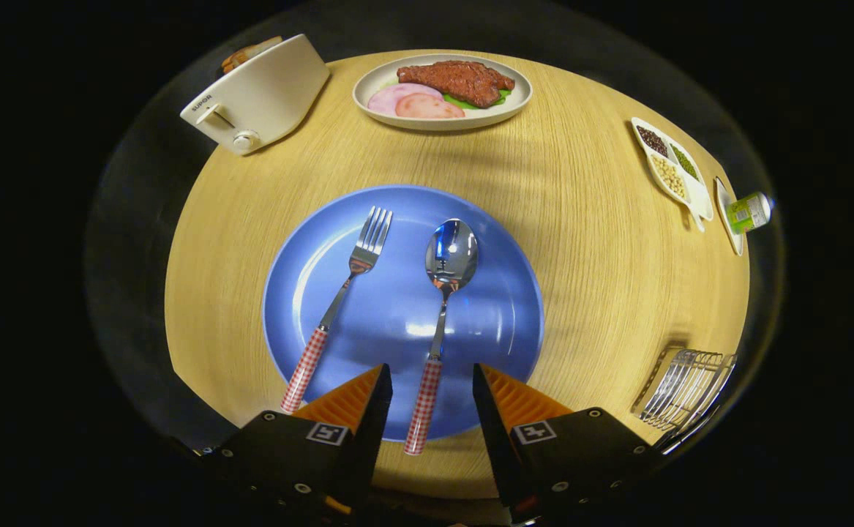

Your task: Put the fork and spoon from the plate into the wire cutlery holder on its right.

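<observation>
A blue plate [500, 322] lies on the round wooden table just ahead of my fingers. On it rest a fork [346, 289] and a spoon [443, 293], both steel with red-checked handles. The spoon's handle runs back between my two fingers without touching either. The fork lies to the left of the left finger. My gripper [431, 379] is open above the plate's near rim, holding nothing. The wire cutlery holder [686, 388] stands to the right of the plate, near the table's edge.
A white toaster [258, 95] sits at the far left of the table. A plate of meat and ham slices [443, 91] is at the far side. A divided dish of beans [672, 168] and a green can [748, 212] are at the far right edge.
</observation>
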A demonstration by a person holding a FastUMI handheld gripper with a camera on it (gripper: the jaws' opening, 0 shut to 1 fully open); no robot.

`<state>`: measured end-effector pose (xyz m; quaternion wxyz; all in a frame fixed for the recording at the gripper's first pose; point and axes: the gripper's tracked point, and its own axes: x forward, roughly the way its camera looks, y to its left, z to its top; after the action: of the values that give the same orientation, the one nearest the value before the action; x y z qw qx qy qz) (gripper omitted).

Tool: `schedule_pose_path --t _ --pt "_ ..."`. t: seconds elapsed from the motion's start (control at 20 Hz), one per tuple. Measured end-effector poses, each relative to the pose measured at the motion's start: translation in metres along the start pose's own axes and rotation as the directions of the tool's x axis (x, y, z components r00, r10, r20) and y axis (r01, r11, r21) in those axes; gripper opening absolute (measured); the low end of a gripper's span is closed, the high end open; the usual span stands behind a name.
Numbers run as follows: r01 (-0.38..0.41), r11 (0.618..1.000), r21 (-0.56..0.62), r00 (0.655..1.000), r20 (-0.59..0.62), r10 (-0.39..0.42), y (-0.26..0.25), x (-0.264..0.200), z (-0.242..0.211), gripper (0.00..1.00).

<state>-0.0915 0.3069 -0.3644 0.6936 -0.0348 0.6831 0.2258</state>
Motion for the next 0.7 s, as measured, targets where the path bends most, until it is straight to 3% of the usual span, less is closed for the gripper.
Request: schedule_pose_path --t 0.2,0.4,0.7 --pt "0.012 0.999 0.045 0.996 -0.084 -0.008 0.003 0.009 -0.01 0.43" --pt "0.037 0.999 0.036 0.991 -0.129 -0.032 0.0 0.007 -0.022 0.25" --pt "0.036 0.998 0.053 0.988 -0.153 -0.027 -0.001 0.0 -0.034 0.15"
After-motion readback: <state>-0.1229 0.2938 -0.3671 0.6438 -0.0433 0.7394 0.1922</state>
